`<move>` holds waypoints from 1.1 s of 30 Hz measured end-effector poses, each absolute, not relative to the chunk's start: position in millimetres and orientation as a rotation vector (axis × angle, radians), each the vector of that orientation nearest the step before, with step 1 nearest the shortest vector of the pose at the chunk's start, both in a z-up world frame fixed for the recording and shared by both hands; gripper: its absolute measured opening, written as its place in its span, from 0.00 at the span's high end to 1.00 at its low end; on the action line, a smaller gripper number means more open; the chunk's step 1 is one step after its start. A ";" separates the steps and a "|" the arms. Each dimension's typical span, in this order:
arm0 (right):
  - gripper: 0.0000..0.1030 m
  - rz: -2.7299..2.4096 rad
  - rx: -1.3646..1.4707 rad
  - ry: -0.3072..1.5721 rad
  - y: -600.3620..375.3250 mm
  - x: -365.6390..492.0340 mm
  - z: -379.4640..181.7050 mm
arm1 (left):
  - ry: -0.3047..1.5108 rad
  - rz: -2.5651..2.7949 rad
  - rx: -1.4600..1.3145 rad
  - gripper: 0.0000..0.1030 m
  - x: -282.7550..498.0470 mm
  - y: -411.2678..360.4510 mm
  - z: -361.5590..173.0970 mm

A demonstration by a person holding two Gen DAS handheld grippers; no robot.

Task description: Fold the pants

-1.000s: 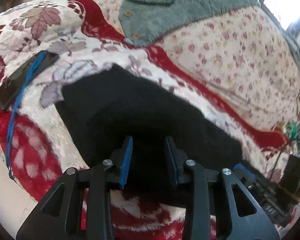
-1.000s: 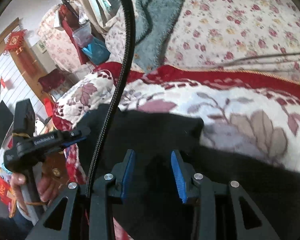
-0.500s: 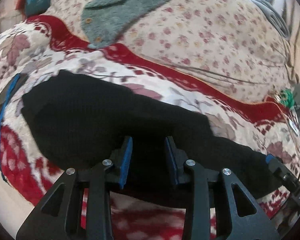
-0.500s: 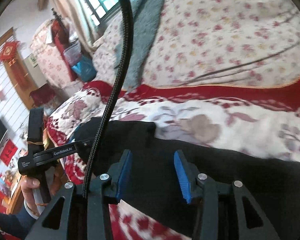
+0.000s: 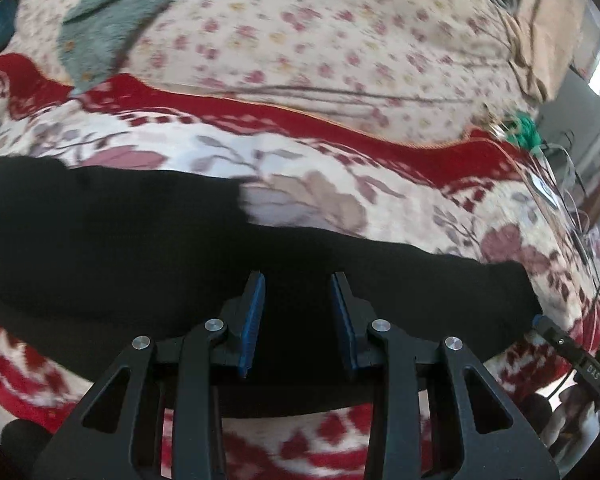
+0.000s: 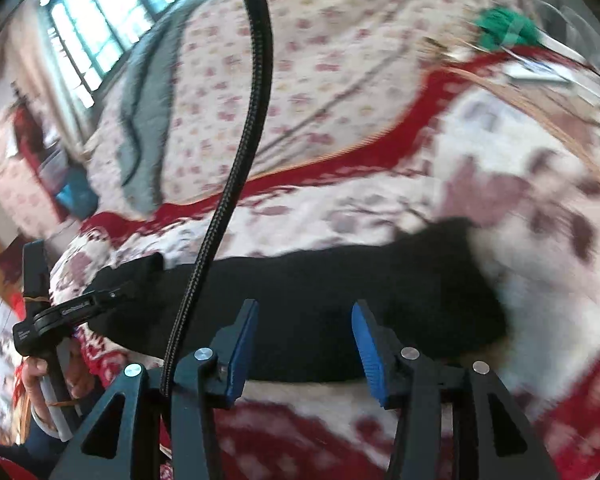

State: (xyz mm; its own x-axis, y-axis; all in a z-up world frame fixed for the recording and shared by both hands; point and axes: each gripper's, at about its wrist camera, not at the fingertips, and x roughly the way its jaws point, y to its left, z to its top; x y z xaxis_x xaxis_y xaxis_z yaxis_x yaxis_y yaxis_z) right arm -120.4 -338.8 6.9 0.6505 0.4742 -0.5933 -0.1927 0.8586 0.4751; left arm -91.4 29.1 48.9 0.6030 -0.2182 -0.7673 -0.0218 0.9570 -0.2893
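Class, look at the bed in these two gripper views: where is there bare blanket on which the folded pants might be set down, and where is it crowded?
Free: the leaf-patterned blanket between the black pants and the red border band; also the near strip below the pants. The floral quilt is bare mid-way. Crowded: the green bundle and cables at the right end, and the grey-green garment far left.

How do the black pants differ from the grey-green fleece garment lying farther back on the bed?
The black pants are plain black; the grey-green fleece garment is pale and fluffy. The pants lie stretched long on the red and white leaf blanket, near both claws; the fleece garment lies farther back on the small-flowered cover. No claw touches the fleece garment. Both lie flat on the bed.
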 end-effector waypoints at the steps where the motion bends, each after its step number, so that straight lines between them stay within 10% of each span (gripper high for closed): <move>1: 0.54 0.381 0.408 0.787 -345.2 -123.4 4.0 | 0.920 -0.132 -0.272 0.69 -90.4 20.8 49.7; 27: 0.43 0.398 0.736 0.803 -369.6 -94.1 -33.6 | 1.078 -0.703 -0.008 0.53 13.8 -137.8 40.2; 33: 0.78 0.377 0.759 0.748 -372.6 -91.0 -34.9 | 1.147 -0.821 0.040 0.53 44.5 -155.4 26.2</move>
